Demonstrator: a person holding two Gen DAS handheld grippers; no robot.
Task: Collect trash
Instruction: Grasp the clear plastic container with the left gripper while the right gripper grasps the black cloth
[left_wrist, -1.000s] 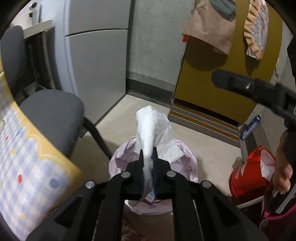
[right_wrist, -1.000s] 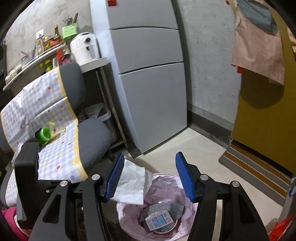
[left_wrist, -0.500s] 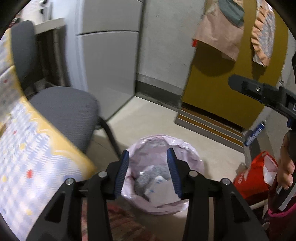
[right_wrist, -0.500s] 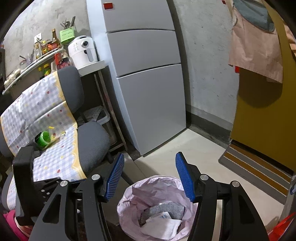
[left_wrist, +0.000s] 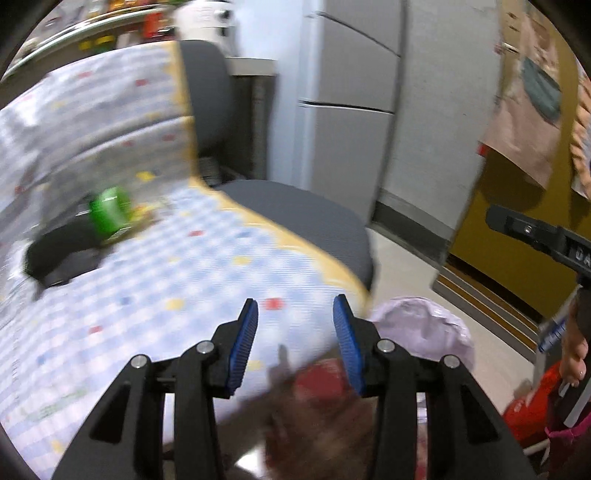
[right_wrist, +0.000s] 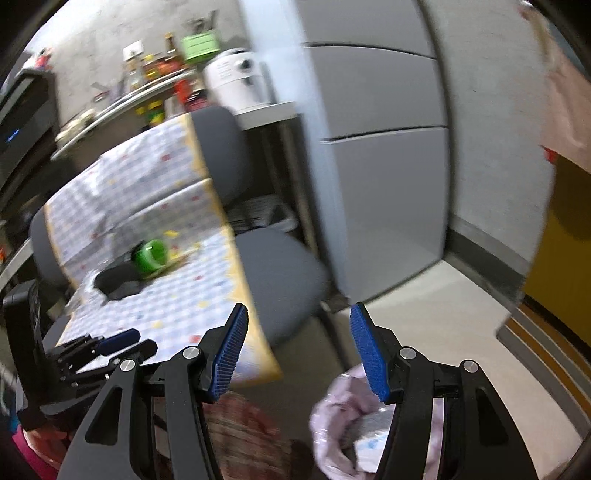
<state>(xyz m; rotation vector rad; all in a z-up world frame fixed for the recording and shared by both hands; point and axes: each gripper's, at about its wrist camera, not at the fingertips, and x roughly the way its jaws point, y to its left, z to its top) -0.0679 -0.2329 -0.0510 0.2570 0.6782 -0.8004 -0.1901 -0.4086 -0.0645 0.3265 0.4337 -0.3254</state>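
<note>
Left gripper (left_wrist: 295, 345): fingers spread apart with nothing between them; it points across the checked cloth (left_wrist: 177, 280) that covers the chair (left_wrist: 303, 229)

Right gripper (right_wrist: 299, 354): fingers wide apart and empty too; it hangs between the chair edge and the lined bin (right_wrist: 343, 417)

Trash on the chair: a green cup (left_wrist: 110, 214) lies tipped on its side on the cloth, touching a dark, soft-looking item (left_wrist: 59, 251) and some yellowish scraps; the right wrist view shows the same cluster (right_wrist: 149, 256)

Trash bin: the pink-lined bin (left_wrist: 424, 332) sits on the floor just beside the chair's front corner; paper (right_wrist: 369, 446) already lies inside

Risk, the cup: it looks round and is lying down, so a pinch on the curved wall could squeeze it out sideways or roll it off the seat; any dregs could spill on the cloth

Risk, the cloth: fingers closing low could catch a fold and drag the whole cover, scattering the scraps

Risk, the blur: both views smear, so aim on the small scraps is a judgement call; a missed pinch seems likely

Risk, the two grippers: they sit near each other; a crossing reach could knock them together

Writing: nothing readable; the cup's label is blurred; the white marks on the right gripper's body (left_wrist: 535, 236) are too cut off to make out
</note>
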